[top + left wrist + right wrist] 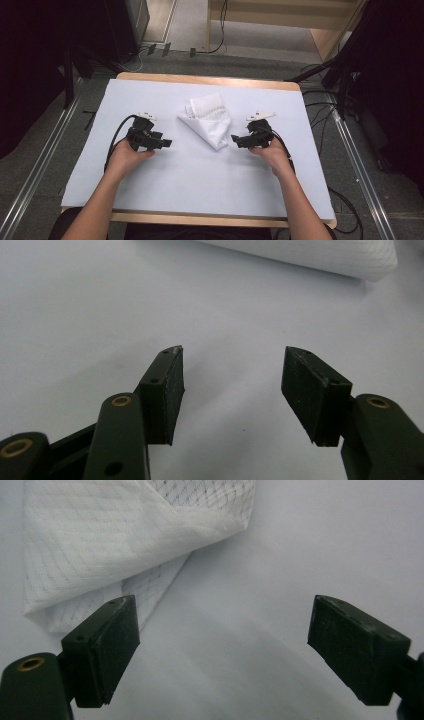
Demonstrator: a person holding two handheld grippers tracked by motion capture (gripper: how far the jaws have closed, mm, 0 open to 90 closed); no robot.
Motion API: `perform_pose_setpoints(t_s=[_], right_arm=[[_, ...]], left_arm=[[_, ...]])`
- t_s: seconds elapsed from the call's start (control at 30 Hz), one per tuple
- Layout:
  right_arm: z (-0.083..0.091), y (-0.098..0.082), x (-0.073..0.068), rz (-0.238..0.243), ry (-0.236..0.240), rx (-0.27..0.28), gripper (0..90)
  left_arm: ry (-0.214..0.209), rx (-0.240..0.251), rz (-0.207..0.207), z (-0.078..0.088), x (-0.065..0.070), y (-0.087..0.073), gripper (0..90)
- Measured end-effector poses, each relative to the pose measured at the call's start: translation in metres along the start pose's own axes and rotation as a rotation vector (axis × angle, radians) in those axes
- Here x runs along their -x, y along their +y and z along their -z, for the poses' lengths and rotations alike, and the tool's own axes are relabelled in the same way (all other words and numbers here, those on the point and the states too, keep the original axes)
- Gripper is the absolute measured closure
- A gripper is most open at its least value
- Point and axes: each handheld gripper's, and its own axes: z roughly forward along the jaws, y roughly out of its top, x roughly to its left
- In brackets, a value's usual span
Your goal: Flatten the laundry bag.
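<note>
A white folded cloth (209, 119) lies loosely bunched on the white table cover (200, 170), near the middle toward the back. My left gripper (167, 143) rests on the cover to the cloth's left, jaws pointing right, open and empty. My right gripper (234, 139) sits at the cloth's right lower corner, jaws pointing left, open with nothing between them. In the right gripper view the cloth (115, 545) lies just ahead of the left pad (107, 647). In the left gripper view my gripper (232, 375) is open over bare cover, and the cloth's edge (320, 255) lies farther off.
The cover spreads over a wooden table (200, 79) whose edge shows at the back and front. Cables (116, 137) trail from both grippers. Metal rails (50, 150) and black stands flank the table on the floor.
</note>
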Motion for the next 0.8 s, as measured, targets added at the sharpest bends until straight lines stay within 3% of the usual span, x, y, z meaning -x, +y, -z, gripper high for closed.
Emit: perform_pose_setpoints(t_s=[0.1,0.13,0.17,0.2,0.33,0.43,0.5,0.63,0.8], right_arm=[[0.0,-0.001,-0.001,-0.019,0.013,0.002,13.0],[0.003,-0.002,-0.001,-0.043,0.04,0.017,13.1],[0.003,-0.002,-0.001,-0.043,0.04,0.017,13.1],[0.006,-0.003,-0.001,-0.058,0.077,0.047,13.5],[0.007,-0.004,-0.006,-0.041,0.068,0.039,15.2],[0.008,-0.005,-0.007,-0.036,0.068,0.043,19.2],[0.01,-0.006,-0.007,-0.04,0.067,0.045,22.0],[0.011,-0.007,-0.009,-0.032,0.062,0.039,25.7],[0.011,-0.008,-0.011,-0.031,0.072,0.034,29.0]], left_arm=[[-0.01,0.008,-0.008,0.0,0.001,0.0,39.6],[-0.006,0.01,-0.03,0.001,0.002,0.0,39.1],[-0.006,0.01,-0.03,0.001,0.002,0.0,38.1],[-0.021,0.013,-0.024,0.0,0.002,0.0,37.5],[-0.02,0.019,-0.022,0.001,-0.001,0.0,37.6],[0.005,0.034,-0.012,0.002,-0.005,0.0,35.6],[-0.006,0.037,-0.005,0.004,-0.006,0.0,32.1],[-0.013,0.047,-0.034,0.006,-0.005,0.002,28.5],[-0.036,0.059,-0.019,0.006,-0.006,0.005,24.7]])
